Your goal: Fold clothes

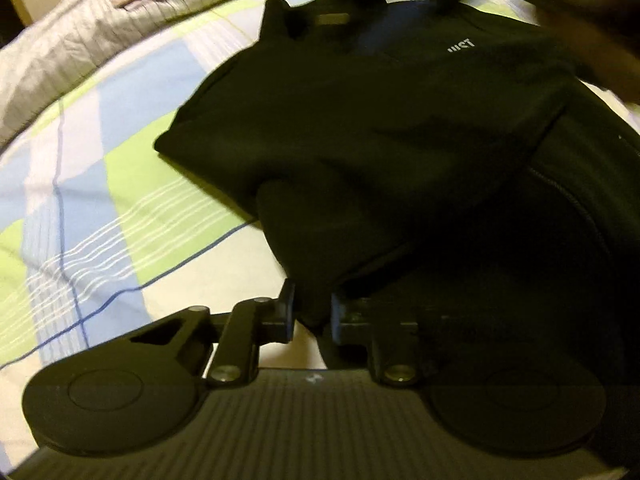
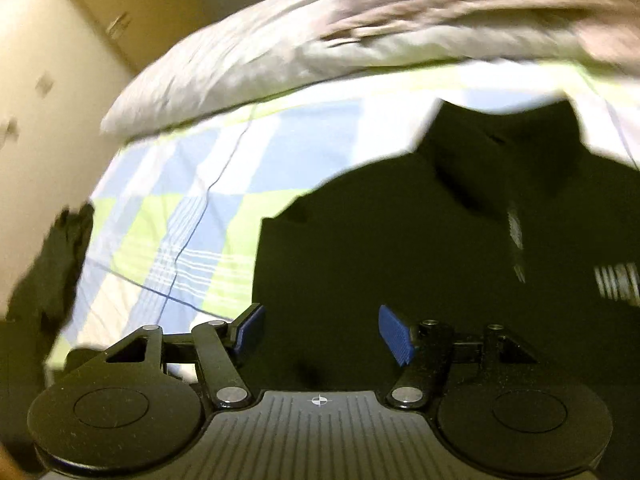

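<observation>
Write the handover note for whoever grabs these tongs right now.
Left tongs: shut on a fold of the black garment at its near edge.
Right tongs: open, empty, above the same garment.
Garment lies on the checked bedsheet, one part already lapped over the body; grey quilt behind.
Left to do: finish the folds and flatten it.

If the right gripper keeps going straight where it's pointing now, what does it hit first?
Most likely the black garment: the right gripper stands open, nothing between its pads, with dark fabric straight ahead on the checked bedsheet. Motion blur leaves the gap unclear.
</observation>
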Demonstrator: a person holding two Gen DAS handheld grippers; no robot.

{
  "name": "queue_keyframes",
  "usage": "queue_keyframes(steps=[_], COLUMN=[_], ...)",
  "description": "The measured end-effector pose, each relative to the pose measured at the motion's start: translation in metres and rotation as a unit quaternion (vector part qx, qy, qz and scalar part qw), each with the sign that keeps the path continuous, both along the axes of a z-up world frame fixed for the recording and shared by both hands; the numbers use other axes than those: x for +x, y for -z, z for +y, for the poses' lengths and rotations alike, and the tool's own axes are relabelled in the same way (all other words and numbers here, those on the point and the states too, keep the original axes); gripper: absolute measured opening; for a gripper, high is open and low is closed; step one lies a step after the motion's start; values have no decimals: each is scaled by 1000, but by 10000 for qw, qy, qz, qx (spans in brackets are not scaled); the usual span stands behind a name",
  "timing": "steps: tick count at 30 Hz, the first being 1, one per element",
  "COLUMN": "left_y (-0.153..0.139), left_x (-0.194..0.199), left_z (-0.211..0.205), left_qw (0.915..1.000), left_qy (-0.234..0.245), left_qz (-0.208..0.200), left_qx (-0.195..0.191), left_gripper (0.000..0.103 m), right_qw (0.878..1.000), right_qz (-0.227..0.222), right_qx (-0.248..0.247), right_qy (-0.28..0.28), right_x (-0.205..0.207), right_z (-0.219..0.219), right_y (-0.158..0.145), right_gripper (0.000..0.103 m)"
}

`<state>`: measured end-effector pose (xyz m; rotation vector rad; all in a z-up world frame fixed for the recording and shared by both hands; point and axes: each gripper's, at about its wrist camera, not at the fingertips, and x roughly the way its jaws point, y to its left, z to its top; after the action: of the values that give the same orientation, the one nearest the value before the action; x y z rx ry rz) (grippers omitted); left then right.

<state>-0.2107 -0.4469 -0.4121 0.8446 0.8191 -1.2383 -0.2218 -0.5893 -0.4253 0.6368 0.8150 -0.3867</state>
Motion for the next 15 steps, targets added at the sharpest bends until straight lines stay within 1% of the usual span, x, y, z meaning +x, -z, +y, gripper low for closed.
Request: queue_keyframes(steps=[3,5,9,13,14,15], left_y=[-3,-3,0,-3,-3,-3], left_x=[-11,-10,-1,6,7,8], left_z=[8,9,12,21,23,24], left_qw=[9996,9986,9953,9895,9882,9870], left_qy=[-240,-499,-889,-1271,-1342,-1401], left_qz=[-114,-34,241,512,557,587], left_qx=[-139,-184,-283,-452,-487,-529], left_gripper=[11,11,11,11,11,11], right_qw=[9973,9920,9745,9542,9467,9380], right_qz=[263,427,732,1227,1415,1612], right_qx=[-321,-489,-664,-745,-792,-850], right_qy=[-606,-1081,-2016,-2625,-2783,-2947], right_x=[44,74,130,170,177,183], right_z=[-10,-13,-11,-3,0,3], right_y=[3,8,25,50,57,65], right_gripper=[66,66,66,66,51,31])
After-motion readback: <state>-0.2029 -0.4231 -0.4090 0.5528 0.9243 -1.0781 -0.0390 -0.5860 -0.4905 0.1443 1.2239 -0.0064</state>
